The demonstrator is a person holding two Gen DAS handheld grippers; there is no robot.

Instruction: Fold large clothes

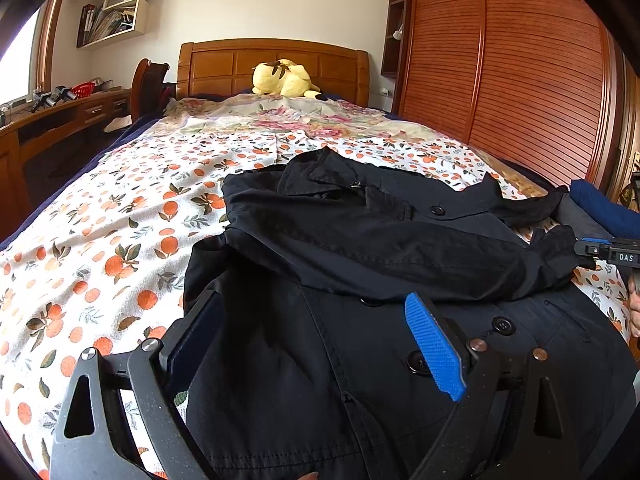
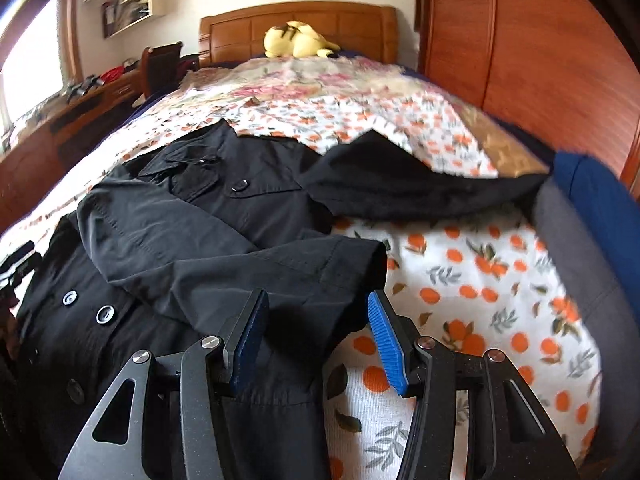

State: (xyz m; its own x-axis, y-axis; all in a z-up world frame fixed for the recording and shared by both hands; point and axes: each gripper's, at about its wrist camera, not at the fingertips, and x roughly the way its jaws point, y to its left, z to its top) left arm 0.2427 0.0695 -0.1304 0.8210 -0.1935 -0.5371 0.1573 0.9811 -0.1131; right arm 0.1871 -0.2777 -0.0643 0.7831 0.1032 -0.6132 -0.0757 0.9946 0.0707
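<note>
The black coat [image 1: 360, 264] lies under both spread-jawed grippers, left [image 1: 312, 344] and right [image 2: 316, 336], ungripped

Both looking up the bed toward the wooden headboard [image 1: 272, 65], tilted downward. Left wrist view sitting close over the black coat [image 1: 360, 240] near the foot, on the side farther from the wardrobe [image 1: 520, 60]. Right wrist view hanging nearer that wardrobe, above the coat's sleeve end. Sharing coat, orange-print sheet [image 2: 480, 280], yellow plush toy [image 2: 298, 42] by the headboard
</note>
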